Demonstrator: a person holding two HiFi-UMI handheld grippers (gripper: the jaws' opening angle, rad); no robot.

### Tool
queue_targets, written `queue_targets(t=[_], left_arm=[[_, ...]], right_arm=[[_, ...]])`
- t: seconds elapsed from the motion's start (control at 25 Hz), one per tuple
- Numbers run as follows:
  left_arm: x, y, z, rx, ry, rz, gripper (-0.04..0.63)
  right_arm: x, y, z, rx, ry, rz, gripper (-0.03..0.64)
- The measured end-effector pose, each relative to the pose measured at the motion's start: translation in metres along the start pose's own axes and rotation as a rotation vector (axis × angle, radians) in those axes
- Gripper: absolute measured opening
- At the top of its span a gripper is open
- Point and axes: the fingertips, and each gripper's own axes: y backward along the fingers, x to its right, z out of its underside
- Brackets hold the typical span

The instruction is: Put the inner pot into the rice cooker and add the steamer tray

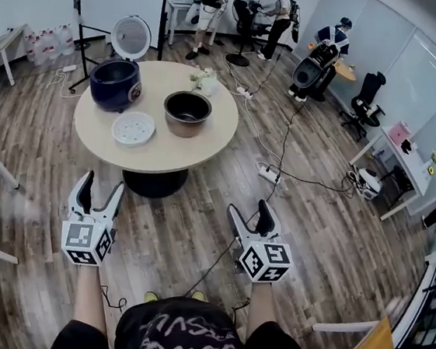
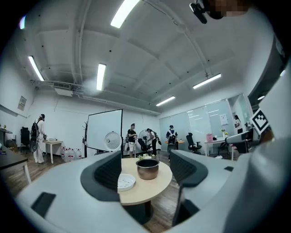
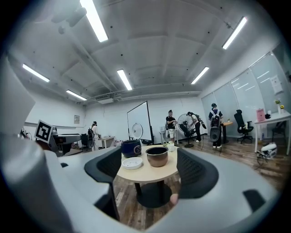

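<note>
Wooden floor (image 1: 341, 226): a power strip (image 1: 269, 174) lies on it.
Worktop (image 1: 169, 153): round, beige; carries rice cooker (image 1: 115, 83), steamer tray (image 1: 134, 128), inner pot (image 1: 188, 112).
Left tool (image 1: 103, 185): spread, empty.
Right tool (image 1: 249, 208): spread, empty.

The room is bright and evenly lit by long ceiling strip lights (image 2: 122, 12), which burn out to plain white in both gripper views. The light falls from above, so shadows are soft. A dim one lies on the wooden floor (image 1: 208, 226) around the base of the round worktop (image 1: 168, 148). All three views are wide-angle, and straight lines bow toward the edges. The gripper views are ringed by black corners. Close to the lens, the fingers (image 2: 108, 175) look soft and slightly smeared, while the distant room stays fairly sharp.
</note>
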Motion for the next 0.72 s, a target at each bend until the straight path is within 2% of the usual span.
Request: queue_targets(t=[0.28,0.72], left_arm=[[-0.007,0.004,0.000,0.003,0.008,0.012,0.341],[-0.037,0.010,0.014,0.001,0.041,0.063,0.342]], right_arm=[[-0.009,0.001,0.003,-0.004,-0.008,0.014,0.391],[-0.046,0.001,0.017,-0.013,-0.005,0.052,0.391]])
